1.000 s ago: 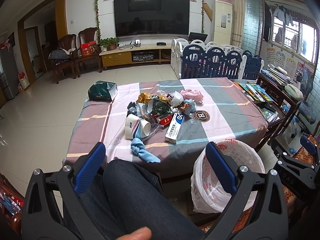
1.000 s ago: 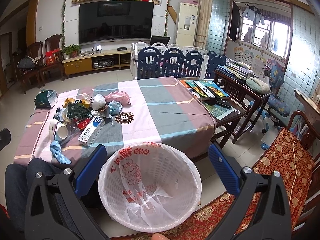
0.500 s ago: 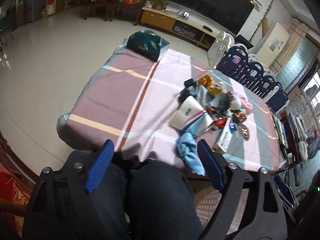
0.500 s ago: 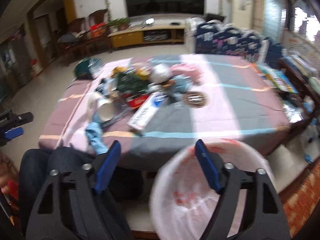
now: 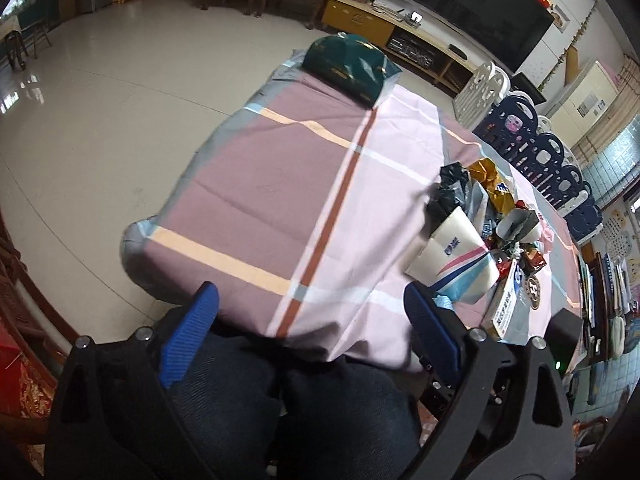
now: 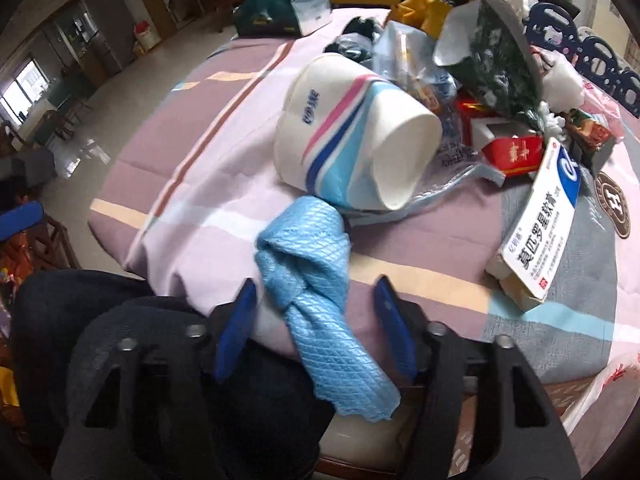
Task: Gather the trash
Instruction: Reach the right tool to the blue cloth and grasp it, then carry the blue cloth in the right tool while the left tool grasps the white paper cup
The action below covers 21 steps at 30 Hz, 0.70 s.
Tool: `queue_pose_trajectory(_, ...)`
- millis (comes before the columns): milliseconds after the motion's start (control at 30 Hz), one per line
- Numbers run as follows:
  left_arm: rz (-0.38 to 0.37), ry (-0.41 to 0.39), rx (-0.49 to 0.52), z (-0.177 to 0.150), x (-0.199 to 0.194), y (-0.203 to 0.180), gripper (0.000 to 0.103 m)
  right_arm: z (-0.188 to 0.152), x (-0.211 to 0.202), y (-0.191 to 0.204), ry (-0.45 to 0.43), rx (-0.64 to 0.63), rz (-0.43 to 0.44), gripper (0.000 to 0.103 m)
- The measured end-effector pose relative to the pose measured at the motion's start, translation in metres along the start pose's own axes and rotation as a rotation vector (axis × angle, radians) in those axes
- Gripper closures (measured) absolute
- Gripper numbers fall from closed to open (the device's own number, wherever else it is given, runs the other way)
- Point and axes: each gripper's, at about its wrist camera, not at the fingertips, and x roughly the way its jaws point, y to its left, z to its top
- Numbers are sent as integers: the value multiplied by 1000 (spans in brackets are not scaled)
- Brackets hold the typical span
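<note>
- Left wrist view: the left gripper [image 5: 310,312] is seen from behind its two blue pads, pointed steeply down at the near edge of the table [image 5: 256,184], which is covered by a striped cloth. Its jaws are spread wide and are opening, and nothing is seen between them but bare cloth and the person's dark trousers [image 5: 288,412].
- Left wrist view: the trash heap [image 5: 484,224] is shown off to the right of this gripper and further in on the table, with the crushed paper cup [image 5: 454,258] at its near edge, beyond the right pad and apart from it.
- Right wrist view: the right gripper [image 6: 314,314] is shown half closed, its jaws closing. The knotted blue cloth [image 6: 310,276] is seen between the blue pads; neither pad is pressed on it.
- Right wrist view: the cloth's long axis is laid from its knot, on the table just ahead of the pads, back toward the camera, with the tail draped over the table edge. The paper cup is seen on its side just beyond the knot, and a white medicine box [image 6: 540,232] is shown to the right.
- Judged from both views, the right gripper is the nearer tool to the cloth.
</note>
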Motion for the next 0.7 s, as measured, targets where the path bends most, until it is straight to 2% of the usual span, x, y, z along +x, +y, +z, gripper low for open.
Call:
queue_pose_trajectory(33,-9,4,5,1,4,-5,10,-1,0,-1,1,-3,11,73)
queue_pose_trajectory(133,-56,31,22,2,15,-25,9,-7,-13,-14,-15,56,62,82)
queue_pose_trajectory(300,-121,76,106,1,38,-75,9,-20,-53,-54,-64,156,48,83)
queue_pose_trajectory(400,-161,120,138,-1,56,-99,9,-17,-52,-75,-73,188,24,83)
queue_pose_trajectory(467,-164,152,144,-3,67,-111,9,-19,-62,-86,-96,217,20,83)
queue_pose_trajectory(600,-167,180,174,-12,76,-125,8,-18,-55,-97,-98,243,-11,83)
queue_pose_trajectory(700,-145,184,179,-18,76,-119,8,-16,-47,-100,-101,261,24,83)
